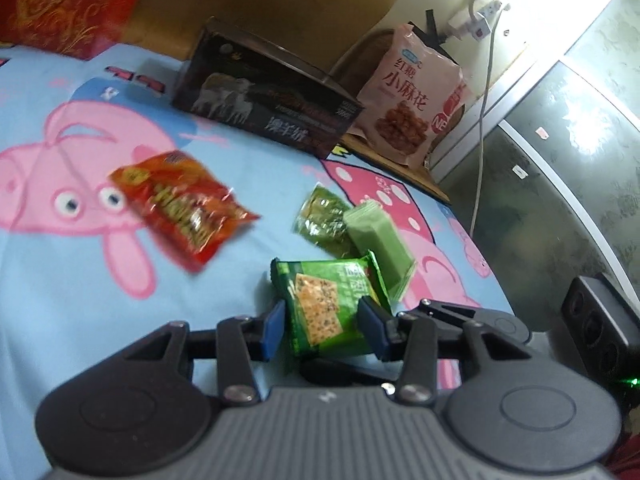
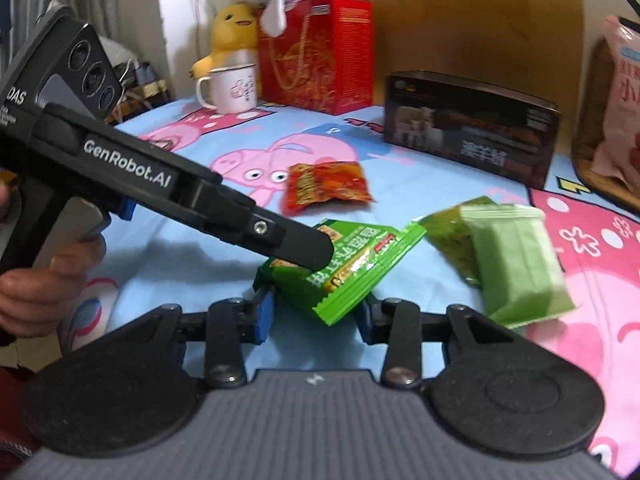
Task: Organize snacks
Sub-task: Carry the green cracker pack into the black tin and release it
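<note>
Four snack packs in view on pig-print sheet (image 1: 60, 300). Clamped in left gripper (image 1: 322, 308): cracker pack (image 1: 324, 304), bright green, printed face up, blue pads tight on both long edges. Seen from the right wrist camera as tilted, one corner low, left gripper's black finger lying across its top. Same pack's low corner sits between the pads of right gripper (image 2: 316, 308); jaws part-way in, near pad beside the pack's edge, far pad half hidden behind foil. Cannot tell if those pads press.

Just beyond cracker pack: pale green pack (image 1: 380, 248), overlapping dark green pack (image 1: 320, 220), both flat on sheet. Left of these, well apart: red pack (image 1: 180, 208), lying over the pig's face, blurred.

Farther back: black box (image 1: 264, 92) with white animals printed on its front. Right of it, pink bag (image 1: 416, 96), upright, leaning at the bed's edge.

From the right wrist: white mug (image 2: 234, 88), yellow plush (image 2: 232, 32) behind it, red box (image 2: 320, 52) at the headboard. Hand (image 2: 44, 280) wrapped round left gripper's handle, lower left.
</note>
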Demonstrator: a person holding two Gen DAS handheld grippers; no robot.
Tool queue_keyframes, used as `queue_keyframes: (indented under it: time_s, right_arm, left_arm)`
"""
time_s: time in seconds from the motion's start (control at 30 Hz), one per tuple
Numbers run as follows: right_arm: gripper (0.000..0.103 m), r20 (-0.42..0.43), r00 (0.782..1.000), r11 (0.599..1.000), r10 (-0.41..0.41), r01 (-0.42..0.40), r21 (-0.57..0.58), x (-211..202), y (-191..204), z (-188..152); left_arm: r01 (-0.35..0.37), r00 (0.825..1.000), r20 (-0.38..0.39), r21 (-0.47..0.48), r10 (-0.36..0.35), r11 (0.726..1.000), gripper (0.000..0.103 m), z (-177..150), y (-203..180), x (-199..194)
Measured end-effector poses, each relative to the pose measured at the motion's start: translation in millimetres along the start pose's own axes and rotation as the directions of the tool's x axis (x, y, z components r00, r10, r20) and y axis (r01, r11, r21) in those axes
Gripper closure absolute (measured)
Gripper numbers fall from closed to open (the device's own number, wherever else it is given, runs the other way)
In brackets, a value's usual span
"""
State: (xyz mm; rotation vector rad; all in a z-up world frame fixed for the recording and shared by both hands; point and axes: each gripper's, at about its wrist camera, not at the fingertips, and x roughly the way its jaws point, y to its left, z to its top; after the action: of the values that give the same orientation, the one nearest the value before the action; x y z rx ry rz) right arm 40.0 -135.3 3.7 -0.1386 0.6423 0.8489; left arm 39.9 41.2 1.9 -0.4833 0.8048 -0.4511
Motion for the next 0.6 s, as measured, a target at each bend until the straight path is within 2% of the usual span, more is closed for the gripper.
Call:
queue_keyframes:
  time_s: [0.13, 0.33, 0.47, 0.6]
  right_arm:
    - [0.063, 0.069, 0.997, 1.0, -0.014, 0.014, -0.007, -2.9, -7.9, 15.9]
    - [0.064, 0.188, 0.982, 1.0, -0.015, 0.013, 0.011, 4.7, -50.5, 70.4]
    - [0.064, 0.206, 0.979, 0.999, -0.012, 0.001, 0.05, 26.5, -86.9, 109.8]
    - [0.064, 0.187, 0.982, 0.995, -0.002, -0.018, 0.102, 51.6, -114.0, 135.7]
  left_arm:
    - [0.001, 0.999, 0.041, 0.049, -0.003, 0.999, 0.063, 29.5, -10.8, -3.9]
    - [-0.053, 0.989, 0.147, 0.157, 0.03, 0.986, 0.062, 101.4, -29.1, 2.7]
    - [-0.08, 0.982, 0.183, 0.137, 0.054, 0.987, 0.062, 145.8, -21.0, 20.6]
    - [-0.129, 0.972, 0.207, 0.096, 0.107, 0.987, 0.061, 178.0, -6.6, 43.2]
